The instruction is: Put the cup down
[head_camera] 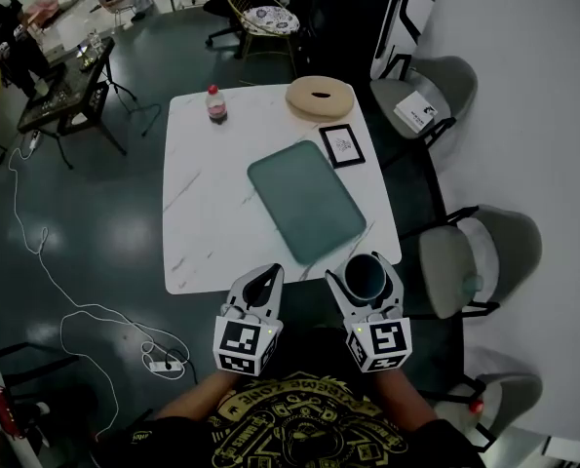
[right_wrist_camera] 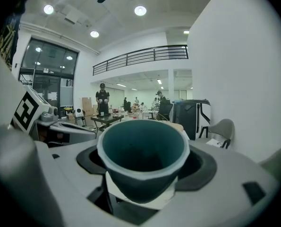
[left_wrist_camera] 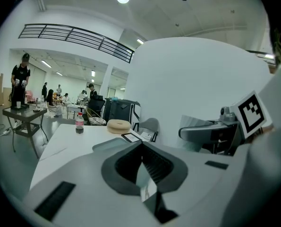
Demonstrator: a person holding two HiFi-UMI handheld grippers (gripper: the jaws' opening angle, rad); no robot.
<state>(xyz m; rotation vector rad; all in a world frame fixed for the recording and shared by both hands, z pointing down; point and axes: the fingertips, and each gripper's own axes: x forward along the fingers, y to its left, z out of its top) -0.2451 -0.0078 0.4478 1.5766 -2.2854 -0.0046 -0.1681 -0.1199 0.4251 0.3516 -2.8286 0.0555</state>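
A dark teal cup (head_camera: 365,276) (right_wrist_camera: 142,157) stands upright between the jaws of my right gripper (head_camera: 366,283), which is shut on it, just at the near edge of the white table (head_camera: 212,203). The cup's mouth faces up and it looks empty. My left gripper (head_camera: 261,286) hovers beside it at the table's near edge; its jaws are shut with nothing between them (left_wrist_camera: 142,174). A teal tray (head_camera: 305,199) lies on the table ahead of both grippers.
At the table's far side stand a red-capped bottle (head_camera: 216,104), a tan ring-shaped cushion (head_camera: 320,97) and a black-framed tablet (head_camera: 342,145). Grey chairs (head_camera: 475,256) line the right side. White cables (head_camera: 65,300) trail on the floor to the left.
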